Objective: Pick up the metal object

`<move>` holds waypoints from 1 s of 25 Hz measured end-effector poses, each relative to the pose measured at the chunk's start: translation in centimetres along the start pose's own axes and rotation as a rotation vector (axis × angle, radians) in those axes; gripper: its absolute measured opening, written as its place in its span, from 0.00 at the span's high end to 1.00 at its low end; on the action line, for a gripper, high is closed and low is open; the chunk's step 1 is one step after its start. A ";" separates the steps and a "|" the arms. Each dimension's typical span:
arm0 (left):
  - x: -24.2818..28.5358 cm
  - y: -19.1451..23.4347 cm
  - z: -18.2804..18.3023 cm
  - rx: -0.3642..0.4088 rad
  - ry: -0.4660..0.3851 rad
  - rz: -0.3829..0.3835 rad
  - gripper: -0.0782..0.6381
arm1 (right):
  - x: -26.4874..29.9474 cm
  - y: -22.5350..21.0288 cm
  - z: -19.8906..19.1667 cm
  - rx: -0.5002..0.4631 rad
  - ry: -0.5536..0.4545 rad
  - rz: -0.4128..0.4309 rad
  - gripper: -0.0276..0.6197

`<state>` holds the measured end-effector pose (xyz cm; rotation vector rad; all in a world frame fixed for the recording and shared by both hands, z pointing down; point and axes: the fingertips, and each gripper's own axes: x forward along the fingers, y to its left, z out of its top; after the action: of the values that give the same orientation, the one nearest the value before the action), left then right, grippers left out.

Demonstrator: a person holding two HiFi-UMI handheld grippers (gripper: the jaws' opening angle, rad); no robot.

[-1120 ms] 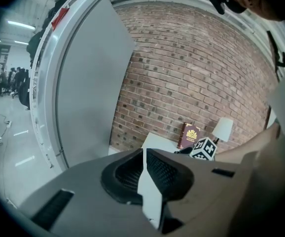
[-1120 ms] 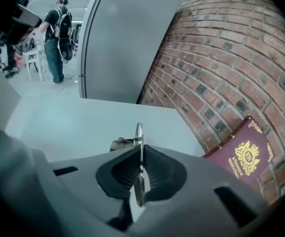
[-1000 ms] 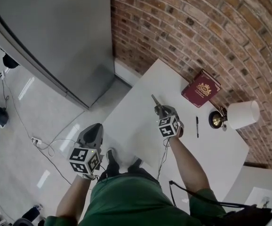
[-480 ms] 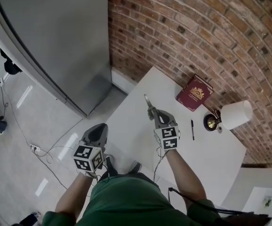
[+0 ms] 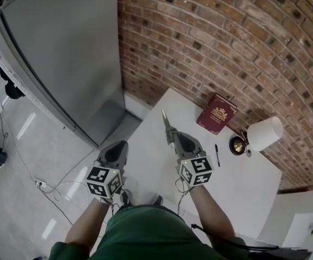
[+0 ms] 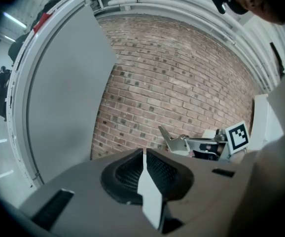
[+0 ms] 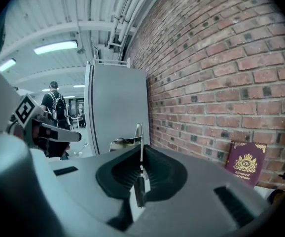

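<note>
The metal object (image 5: 166, 122) is a thin, flat, pointed piece. It is held above the white table (image 5: 237, 183), pointing away from me toward the brick wall, with my right gripper (image 5: 174, 137) shut on it. In the right gripper view the metal object (image 7: 141, 138) stands edge-on between the shut jaws of the right gripper (image 7: 141, 156). My left gripper (image 5: 118, 146) hangs off the table's left edge over the floor, its jaws shut with nothing in them. The left gripper view shows the left gripper (image 6: 145, 154) shut, and beyond it the metal object (image 6: 169, 139) in the right gripper.
A maroon book (image 5: 216, 114) lies at the table's far edge by the brick wall (image 5: 227, 47). A black pen (image 5: 217, 155) and a brass lamp with a white shade (image 5: 262, 132) sit to its right. A grey cabinet (image 5: 64, 64) stands at the left, with cables (image 5: 48, 175) on the floor.
My right gripper has lifted the metal object off the table and carried it up and slightly left. The left gripper has risen a little alongside.
</note>
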<state>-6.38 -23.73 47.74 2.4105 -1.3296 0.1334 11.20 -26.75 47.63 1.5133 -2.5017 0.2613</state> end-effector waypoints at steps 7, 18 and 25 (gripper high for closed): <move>0.4 -0.3 6.2 0.031 -0.132 -0.011 0.86 | -1.7 1.0 5.3 0.049 -0.124 0.029 0.95; 0.8 -2.5 10.3 0.054 -0.218 -0.073 0.86 | -3.8 2.3 10.5 0.054 -0.246 0.060 0.95; 0.9 -4.0 9.9 0.055 -0.210 -0.104 0.86 | -5.3 2.7 11.0 0.076 -0.262 0.076 0.95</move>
<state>-3.55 -26.25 37.68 2.5926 -1.2994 -0.1161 10.27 -23.83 35.47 1.5741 -2.7858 0.1810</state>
